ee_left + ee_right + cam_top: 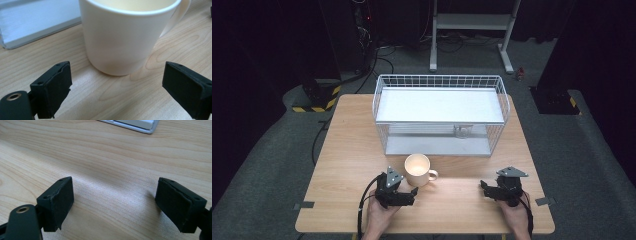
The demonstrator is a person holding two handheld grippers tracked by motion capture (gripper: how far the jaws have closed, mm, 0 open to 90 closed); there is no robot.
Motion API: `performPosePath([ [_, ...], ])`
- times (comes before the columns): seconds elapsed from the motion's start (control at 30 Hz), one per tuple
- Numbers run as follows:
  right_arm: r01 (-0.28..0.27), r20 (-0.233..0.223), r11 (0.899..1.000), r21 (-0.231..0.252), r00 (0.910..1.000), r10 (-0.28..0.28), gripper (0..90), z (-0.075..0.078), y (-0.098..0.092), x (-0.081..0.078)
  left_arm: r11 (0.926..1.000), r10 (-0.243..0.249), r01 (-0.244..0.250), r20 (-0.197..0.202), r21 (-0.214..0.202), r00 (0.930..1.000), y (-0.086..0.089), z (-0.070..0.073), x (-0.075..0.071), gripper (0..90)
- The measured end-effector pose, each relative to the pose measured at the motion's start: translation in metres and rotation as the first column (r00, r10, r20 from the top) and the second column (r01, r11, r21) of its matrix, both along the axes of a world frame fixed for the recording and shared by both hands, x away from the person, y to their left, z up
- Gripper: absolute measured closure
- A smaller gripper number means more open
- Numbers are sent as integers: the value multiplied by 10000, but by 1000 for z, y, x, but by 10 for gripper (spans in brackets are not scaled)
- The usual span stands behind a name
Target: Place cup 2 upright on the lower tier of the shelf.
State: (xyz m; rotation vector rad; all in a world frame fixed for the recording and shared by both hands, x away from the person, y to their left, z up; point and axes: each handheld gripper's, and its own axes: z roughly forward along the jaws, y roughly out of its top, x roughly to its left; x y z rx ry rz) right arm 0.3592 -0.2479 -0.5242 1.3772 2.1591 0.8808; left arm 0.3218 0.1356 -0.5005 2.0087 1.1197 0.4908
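Your table (347,150) is a light wood top, square to the camera, with dark floor on all sides. On its far half, at 12 o'clock from your hands, stands a white wire basket (439,80) with a flat white shelf (439,105) across its upper level and a second pale floor below. A small clear clip or fitting (461,131) hangs at the basket's front, toward 1 o'clock; what it is cannot be told.

The mug (418,170) stands upright on the table just in front of the basket's near edge, apart from it. It is cream-coloured and its handle points to 3 o'clock in the high view. In the left gripper view the mug (120,42) sits dead ahead at 12 o'clock, close, its base on bare wood.

Your left gripper (412,192) lies at 7 o'clock from the mug, near it but not touching. Its jaws stand wide apart, one to either side of the mug's base and short of it, with nothing between the pads.

Your right gripper (486,189) rests at 4 o'clock from the mug, well apart from it, over bare wood. In its own view the right gripper (113,202) has its jaws spread wide and empty, with the basket's corner at 1 o'clock.
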Motion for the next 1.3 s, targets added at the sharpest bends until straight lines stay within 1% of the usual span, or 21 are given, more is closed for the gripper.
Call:
performPosePath([
  [0.07, 14, -5, 10000, 4, 10000, -14, 153, 0, 0, 0, 10000, 22, -22, -47, -45, 10000, -2, 0, 1, 84],
  [0.17, -5, -1, 10000, 1, 10000, 5, 153, 0, 0, 0, 10000, 20, -20, 16, 57, 10000, -4, 1, 4, 78],
  [0.27, 6, -7, 10000, -5, 10000, -6, 153, 0, 0, 0, 9999, 120, -120, 14, 92, 9999, -6, 3, 7, 64],
  [0.33, 0, 1, 10000, -4, 10000, 0, 153, 0, 0, 0, 9999, 134, -134, 84, -32, 9999, -7, 5, 9, 48],
  [0.43, 22, -6, 10000, 3, 10000, -22, 153, 0, 0, 0, 9999, 110, -108, 236, -98, 9997, -10, 7, 11, 40],
  [0.57, 21, -8, 10000, 2, 10000, -21, 153, 0, 0, 0, 9999, 84, -83, 96, -115, 9999, -12, 7, 13, 26],
  [0.63, 5, 0, 10000, -4, 10000, -5, 153, 0, 0, 0, 9999, 67, -65, 160, -93, 9999, -13, 8, 14, 26],
  [0.73, 21, -7, 10000, 2, 10000, -21, 153, 0, 0, 0, 10000, 58, -57, 127, -47, 9999, -14, 8, 17, 24],
  [0.83, 7, 0, 10000, -4, 10000, -7, 153, 0, 0, 0, 9999, 76, -75, 103, -80, 9999, -16, 9, 20, 20],
  [0.87, 6, -3, 10000, 2, 10000, -6, 153, 0, 0, 0, 9998, 107, -105, 90, -165, 9999, -18, 9, 21, 19],
  [0.9, 8, -5, 10000, 2, 10000, -8, 153, 0, 0, 0, 9999, 62, -61, 108, -93, 9999, -18, 9, 22, 18],
  [1.0, 7, 2, 10000, -5, 10000, -7, 153, 0, 0, 0, 10000, 44, -42, 143, -75, 9999, -21, 9, 25, 16],
  [1.1, 9, -7, 10000, 8, 10000, -9, 153, 0, 0, 0, 10000, 80, -79, 304, -23, 9995, -24, 8, 27, 15],
  [1.23, -12, 10, 10000, 5, 10000, 12, 154, 0, 0, 0, 9999, 115, -114, 307, -29, 9995, -26, 5, 31, 11],
  [1.3, 0, 16, 10000, 6, 10000, 0, 153, 0, 0, 0, 9998, 131, -127, 273, -126, 9995, -26, 4, 33, 9],
])
